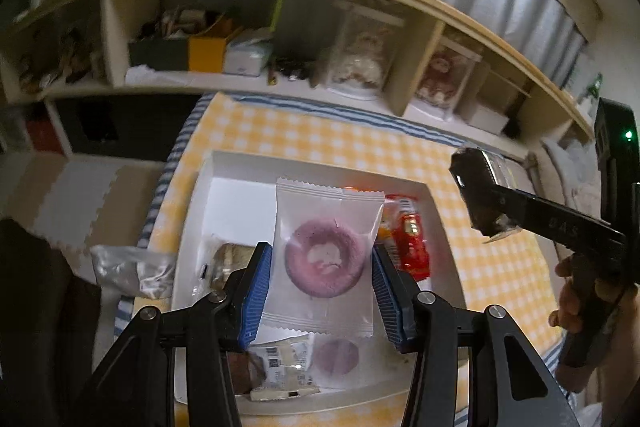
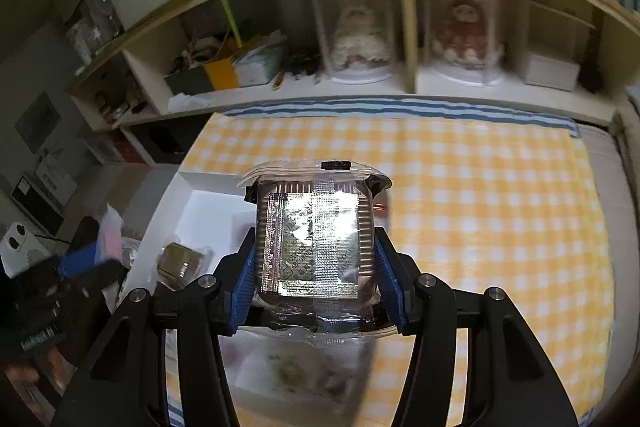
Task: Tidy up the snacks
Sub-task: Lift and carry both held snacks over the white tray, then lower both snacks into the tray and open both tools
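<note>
My left gripper point(image 1: 320, 263) is shut on a clear packet with a purple donut point(image 1: 325, 257) and holds it above the white tray point(image 1: 436, 223). The tray holds a red snack packet point(image 1: 410, 237), a brown wrapped cake point(image 1: 226, 261), a second purple donut packet point(image 1: 336, 357) and a labelled packet point(image 1: 284, 367). My right gripper point(image 2: 316, 267) is shut on a dark brownie in clear wrap with a silver sachet point(image 2: 316, 247), above the yellow checked cloth point(image 2: 480, 227). The right gripper with the brownie point(image 1: 480, 195) also shows at the right of the left wrist view.
A clear packet point(image 1: 132, 269) lies off the tray's left edge. A low wooden shelf point(image 2: 400, 91) with doll cases point(image 2: 356, 31), boxes and clutter runs behind the cloth. The tray's corner point(image 2: 188, 187) and a wrapped cake point(image 2: 180, 261) show left of the brownie.
</note>
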A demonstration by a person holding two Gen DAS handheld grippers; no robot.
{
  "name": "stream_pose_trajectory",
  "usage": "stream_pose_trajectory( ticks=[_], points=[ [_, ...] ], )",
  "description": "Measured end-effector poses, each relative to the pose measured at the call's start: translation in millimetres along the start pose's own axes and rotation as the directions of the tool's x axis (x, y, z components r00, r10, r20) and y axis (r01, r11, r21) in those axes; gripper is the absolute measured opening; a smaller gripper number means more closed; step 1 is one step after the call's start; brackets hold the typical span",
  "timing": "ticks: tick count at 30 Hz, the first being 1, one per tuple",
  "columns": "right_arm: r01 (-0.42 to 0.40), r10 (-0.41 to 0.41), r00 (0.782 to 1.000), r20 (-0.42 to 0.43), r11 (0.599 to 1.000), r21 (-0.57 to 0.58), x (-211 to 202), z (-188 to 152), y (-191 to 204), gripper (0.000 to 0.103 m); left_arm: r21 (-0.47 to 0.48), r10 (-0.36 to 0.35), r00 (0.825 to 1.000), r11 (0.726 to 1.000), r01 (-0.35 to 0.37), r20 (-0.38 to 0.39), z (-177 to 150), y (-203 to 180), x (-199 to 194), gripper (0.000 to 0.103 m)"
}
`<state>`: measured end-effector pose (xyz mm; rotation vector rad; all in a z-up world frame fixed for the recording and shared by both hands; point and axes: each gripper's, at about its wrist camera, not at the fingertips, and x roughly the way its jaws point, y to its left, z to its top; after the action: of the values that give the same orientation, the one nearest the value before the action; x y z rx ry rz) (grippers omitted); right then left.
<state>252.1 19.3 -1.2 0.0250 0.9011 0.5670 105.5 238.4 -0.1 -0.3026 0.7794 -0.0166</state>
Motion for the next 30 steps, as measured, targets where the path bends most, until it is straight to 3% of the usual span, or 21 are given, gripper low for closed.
stream_pose_trajectory(
  ticks=[8,17,21,23,24,25,30],
  points=[
    [-0.116,0.12,0.99,-0.077,0.992,0.05,55.8,8.0,40.1,0.055,-0.166,-0.03,0.999,0.985,0.037,0.043,-4.6,43.8,-14.7,0.048],
    [-0.236,0.263,0.946,-0.187,0.959,0.157,135.6,10.9,91.6,0.055,-0.282,-0.022,0.999,0.959,0.029,0.027,-14.4,87.6,0.4,0.048],
    [-0.285,0.318,0.93,-0.183,0.94,0.185,155.9,18.0,105.7,0.06,-0.276,-0.031,1.0,0.961,0.029,-0.002,-10.3,83.9,16.8,0.048],
    [-0.289,0.319,0.933,-0.17,0.941,0.177,154.9,21.7,105.7,0.071,-0.262,-0.039,0.999,0.964,0.032,-0.019,-8.1,78.3,25.9,0.048],
    [-0.275,0.299,0.941,-0.158,0.949,0.156,150.9,24.6,104.6,0.081,-0.249,-0.047,0.998,0.968,0.037,-0.032,-6.4,73.0,32.7,0.048],
    [-0.268,0.287,0.946,-0.147,0.953,0.139,146.9,26.1,102.1,0.084,-0.237,-0.056,0.998,0.971,0.044,-0.043,-5.9,67.7,36.9,0.048],
    [-0.246,0.264,0.952,-0.155,0.961,0.13,132.1,28.9,73.0,0.084,-0.173,-0.112,0.988,0.98,0.093,-0.105,-2.6,37.5,62.3,0.048]
  ],
)
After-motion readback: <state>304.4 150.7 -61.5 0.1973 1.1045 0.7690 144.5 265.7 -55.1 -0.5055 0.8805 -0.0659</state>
